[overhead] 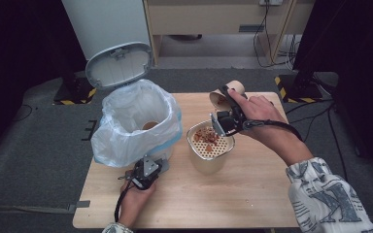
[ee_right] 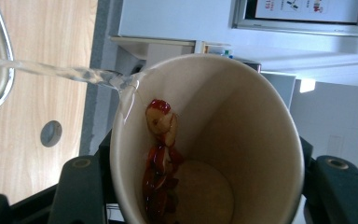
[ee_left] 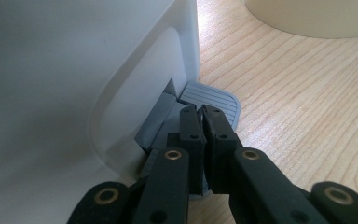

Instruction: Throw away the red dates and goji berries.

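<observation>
— Where's the left hand?

— Low, at the near edge of the table (overhead: 233,204). The left gripper (overhead: 144,174) lies almost level, jaws clenched on nothing, tips on the grey pedal (ee_left: 212,100) of the bin (overhead: 136,124).

— And the lid (overhead: 119,65)?

— Up, tipped back, the white bag open under it.

— The right hand?

— Farther off, wrist bent. The right gripper (overhead: 226,114) grasps a paper cup (overhead: 227,94) tilted over the strainer (overhead: 210,141), which sits on a pot in the middle of the table.

— What do the close views add?

— The left gripper view shows the jaws pressed together on the pedal. The right gripper view looks into the cup: red bits (ee_right: 161,158) cling to the wall, and water (ee_right: 70,72) runs off the rim. From above, brown bits lie in the strainer.
</observation>
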`<state>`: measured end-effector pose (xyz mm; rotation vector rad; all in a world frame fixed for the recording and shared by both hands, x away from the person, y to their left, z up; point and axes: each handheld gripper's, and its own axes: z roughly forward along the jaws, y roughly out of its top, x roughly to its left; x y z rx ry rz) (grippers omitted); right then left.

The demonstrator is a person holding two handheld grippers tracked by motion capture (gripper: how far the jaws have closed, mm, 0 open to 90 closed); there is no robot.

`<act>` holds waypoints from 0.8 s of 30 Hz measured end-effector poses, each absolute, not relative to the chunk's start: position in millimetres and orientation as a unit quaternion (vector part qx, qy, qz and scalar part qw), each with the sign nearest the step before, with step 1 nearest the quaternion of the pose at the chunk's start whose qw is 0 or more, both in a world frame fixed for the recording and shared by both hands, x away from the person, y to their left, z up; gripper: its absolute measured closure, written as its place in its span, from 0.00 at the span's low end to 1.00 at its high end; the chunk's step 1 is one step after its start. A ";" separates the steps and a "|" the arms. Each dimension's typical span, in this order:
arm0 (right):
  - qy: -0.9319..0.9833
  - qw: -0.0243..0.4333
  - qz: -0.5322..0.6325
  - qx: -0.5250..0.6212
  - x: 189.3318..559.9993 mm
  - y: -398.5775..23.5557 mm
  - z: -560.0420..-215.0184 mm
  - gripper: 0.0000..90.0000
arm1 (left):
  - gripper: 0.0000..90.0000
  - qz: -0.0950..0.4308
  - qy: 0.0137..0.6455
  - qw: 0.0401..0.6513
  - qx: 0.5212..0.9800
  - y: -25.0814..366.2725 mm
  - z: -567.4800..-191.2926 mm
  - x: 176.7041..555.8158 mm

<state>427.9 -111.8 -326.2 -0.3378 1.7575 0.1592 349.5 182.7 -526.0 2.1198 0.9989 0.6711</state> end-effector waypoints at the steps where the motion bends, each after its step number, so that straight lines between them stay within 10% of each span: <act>1: 0.765 0.623 0.069 -0.147 427.9 -111.8 -326.2 0.43 | 0.96 0.258 0.385 0.345 0.816 182.7 -526.0 349.5; 24: 0.813 0.546 0.197 -0.052 437.5 -112.6 -335.2 0.42 | 0.96 0.258 0.385 0.344 0.817 182.9 -525.9 349.4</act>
